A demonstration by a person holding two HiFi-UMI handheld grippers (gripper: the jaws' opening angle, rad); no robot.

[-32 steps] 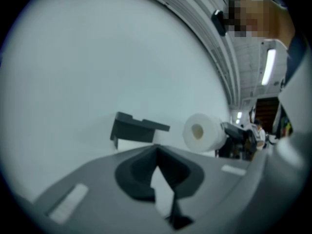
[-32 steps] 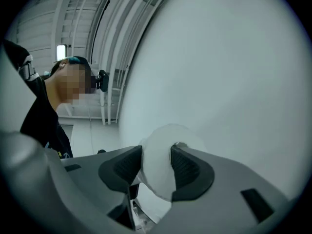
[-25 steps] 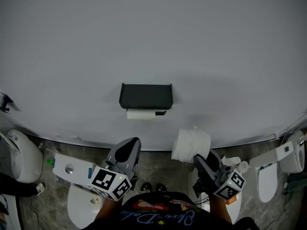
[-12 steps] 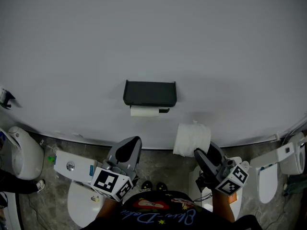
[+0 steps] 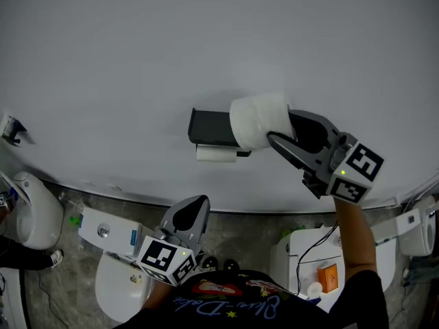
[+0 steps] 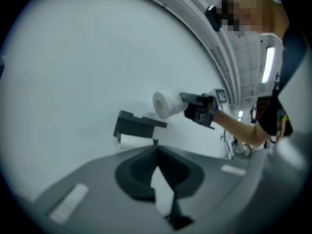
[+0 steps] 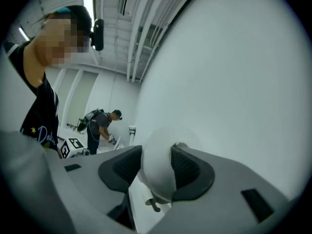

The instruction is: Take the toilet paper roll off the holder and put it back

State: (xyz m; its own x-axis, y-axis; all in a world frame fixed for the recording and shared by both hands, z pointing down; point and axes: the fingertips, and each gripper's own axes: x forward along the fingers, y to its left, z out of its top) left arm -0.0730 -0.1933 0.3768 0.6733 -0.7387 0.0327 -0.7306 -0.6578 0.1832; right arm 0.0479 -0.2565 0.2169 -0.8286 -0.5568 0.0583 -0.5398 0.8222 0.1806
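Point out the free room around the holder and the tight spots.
Free: wall left of and above the holder, and between it and the left gripper below. Crowded: the holder's right end, overlapped by the toilet paper roll in the right gripper, and its underside, where white paper hangs.

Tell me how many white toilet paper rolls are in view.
2. One white toilet paper roll is clamped in the right gripper, beside the black wall-mounted holder; the other roll sits just under that holder. No others show.

Script lettering on the shirt (image 5: 226, 306) cannot be read.
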